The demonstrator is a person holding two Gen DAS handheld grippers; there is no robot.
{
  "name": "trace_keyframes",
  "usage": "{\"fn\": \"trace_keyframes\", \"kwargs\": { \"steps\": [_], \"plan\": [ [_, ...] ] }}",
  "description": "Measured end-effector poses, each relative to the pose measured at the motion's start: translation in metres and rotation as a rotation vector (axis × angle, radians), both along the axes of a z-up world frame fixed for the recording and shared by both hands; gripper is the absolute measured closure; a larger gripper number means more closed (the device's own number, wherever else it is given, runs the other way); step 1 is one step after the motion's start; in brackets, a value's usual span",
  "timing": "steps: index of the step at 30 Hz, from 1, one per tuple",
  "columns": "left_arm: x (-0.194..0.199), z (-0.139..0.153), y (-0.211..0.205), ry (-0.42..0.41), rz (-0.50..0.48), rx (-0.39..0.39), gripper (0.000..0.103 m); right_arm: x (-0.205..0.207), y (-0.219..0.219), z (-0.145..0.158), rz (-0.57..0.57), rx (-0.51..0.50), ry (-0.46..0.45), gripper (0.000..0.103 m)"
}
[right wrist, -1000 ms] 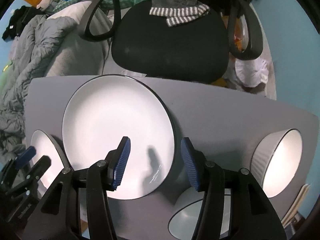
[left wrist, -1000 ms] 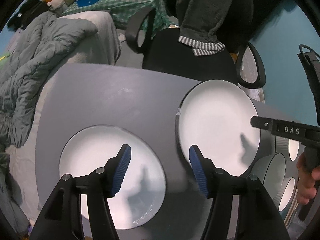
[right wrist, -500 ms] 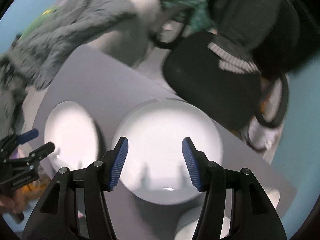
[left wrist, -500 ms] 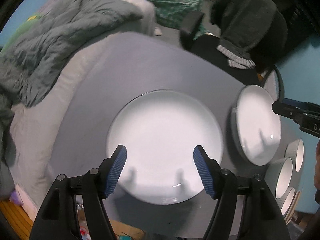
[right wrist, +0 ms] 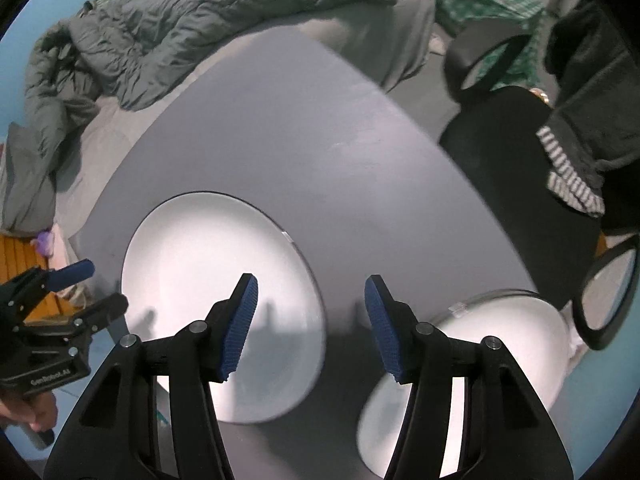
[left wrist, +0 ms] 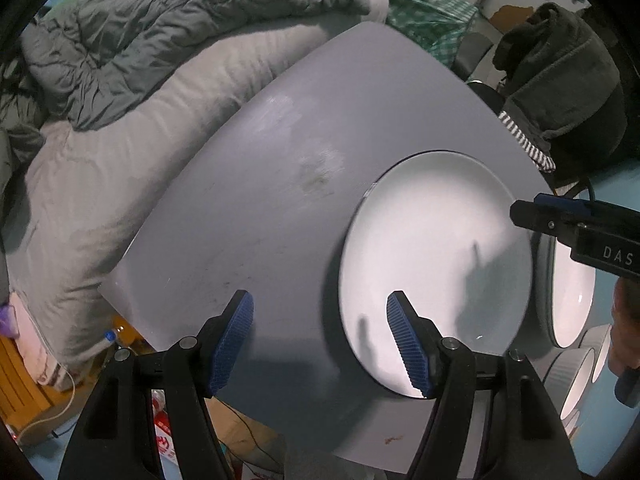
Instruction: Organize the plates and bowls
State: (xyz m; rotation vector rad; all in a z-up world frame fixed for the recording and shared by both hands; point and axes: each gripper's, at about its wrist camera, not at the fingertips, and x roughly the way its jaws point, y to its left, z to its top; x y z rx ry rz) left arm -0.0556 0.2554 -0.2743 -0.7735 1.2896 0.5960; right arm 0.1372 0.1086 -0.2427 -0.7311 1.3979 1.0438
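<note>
Both tongs wide, holding nothing: left tongs over the table edge, right tongs above. Nearer plate at 3 o'clock of the left tongs, second plate beyond, bowls toward 4. Judged barely begun: nothing stacked yet, all sorting left

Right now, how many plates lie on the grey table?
2. One plate lies near the table's left end, between the two grippers. The other plate lies to its right, beside the bowls. More may be hidden.
</note>
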Motion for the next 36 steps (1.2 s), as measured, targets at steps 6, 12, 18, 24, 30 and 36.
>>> {"fn": "trace_keyframes", "kwargs": {
  "steps": [6,12,18,24,30,36],
  "plan": [
    [0.002,-0.014,0.007,-0.013,-0.017,-0.032,0.032,-0.008,0.008,-0.018,0.028,-0.027,0.025,0.051],
    [0.011,-0.020,0.008,-0.021,-0.087,-0.019,0.032,-0.004,0.003,-0.032,-0.016,-0.066,0.055,0.073],
    [0.016,-0.028,0.011,-0.035,-0.125,-0.048,0.033,-0.001,-0.004,-0.032,-0.062,-0.065,0.072,0.079],
    [0.021,-0.028,0.015,-0.050,-0.173,-0.071,0.047,-0.004,-0.023,-0.034,-0.124,-0.039,0.134,0.086],
    [0.019,-0.027,0.021,-0.059,-0.212,-0.075,0.061,-0.014,-0.053,-0.037,-0.266,-0.002,0.223,0.091],
    [0.018,-0.027,0.016,-0.066,-0.267,-0.084,0.070,-0.037,-0.075,-0.039,-0.340,0.022,0.275,0.093]
  ]
}}
